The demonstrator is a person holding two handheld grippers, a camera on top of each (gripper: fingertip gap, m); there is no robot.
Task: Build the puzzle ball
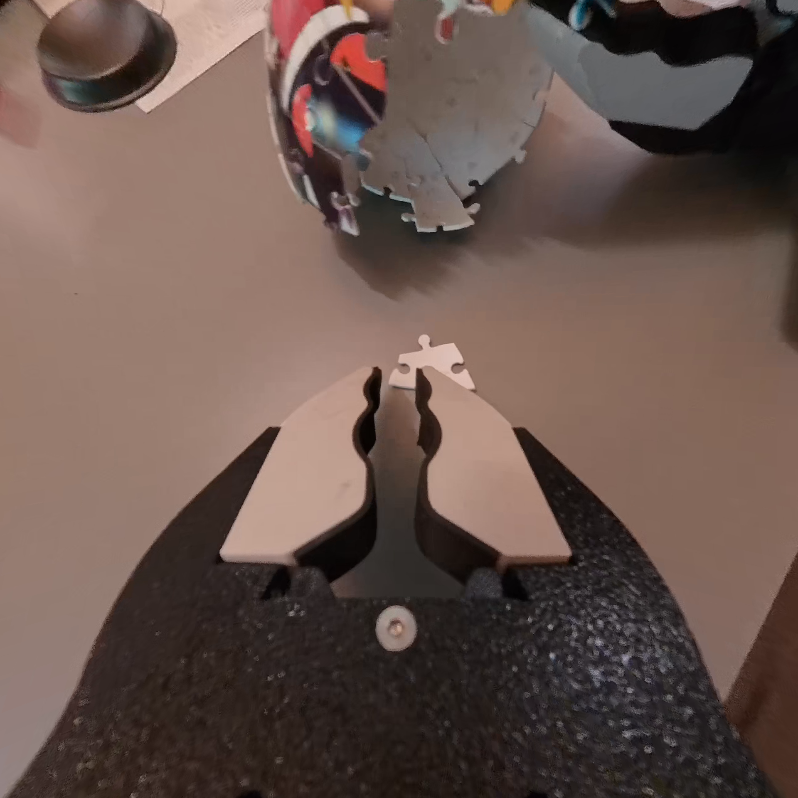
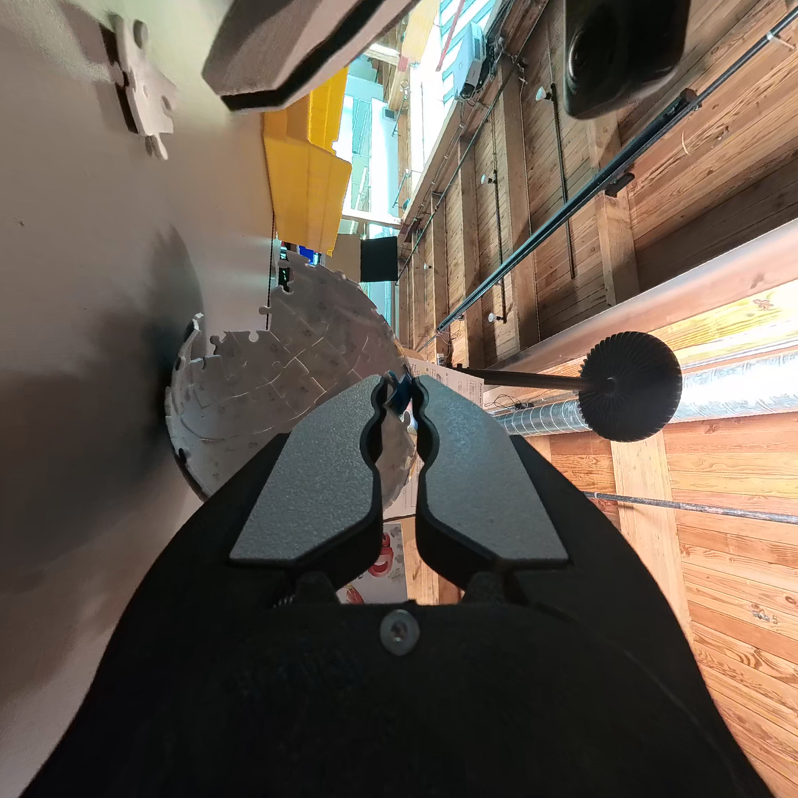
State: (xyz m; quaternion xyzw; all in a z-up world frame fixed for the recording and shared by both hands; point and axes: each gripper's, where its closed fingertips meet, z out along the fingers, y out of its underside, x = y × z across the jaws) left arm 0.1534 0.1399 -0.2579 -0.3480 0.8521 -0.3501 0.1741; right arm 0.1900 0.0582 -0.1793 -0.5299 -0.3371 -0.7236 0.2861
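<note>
The partly built puzzle ball (image 1: 453, 129) stands on the tan table (image 1: 172, 302), with a grey inside and a colourful outside. My right gripper (image 2: 399, 391) is shut on the ball's rim (image 2: 399, 399), and the grey shell (image 2: 280, 388) curves away to its left. It shows blurred in the left wrist view (image 1: 647, 73) at the top right. A loose white puzzle piece (image 1: 432, 360) lies on the table just past my left gripper (image 1: 398, 375), whose jaws stand narrowly apart with nothing between them. The right fingertip (image 1: 432, 388) overlaps the piece's near edge. The piece also shows in the right wrist view (image 2: 144, 90).
A black round stand (image 1: 103, 56) sits on a paper sheet (image 1: 207, 39) at the far left. Yellow bins (image 2: 306, 172) stand beyond the table. A printed sheet with red shapes (image 2: 384, 561) lies behind my right gripper. The table's right edge (image 1: 760, 647) is near.
</note>
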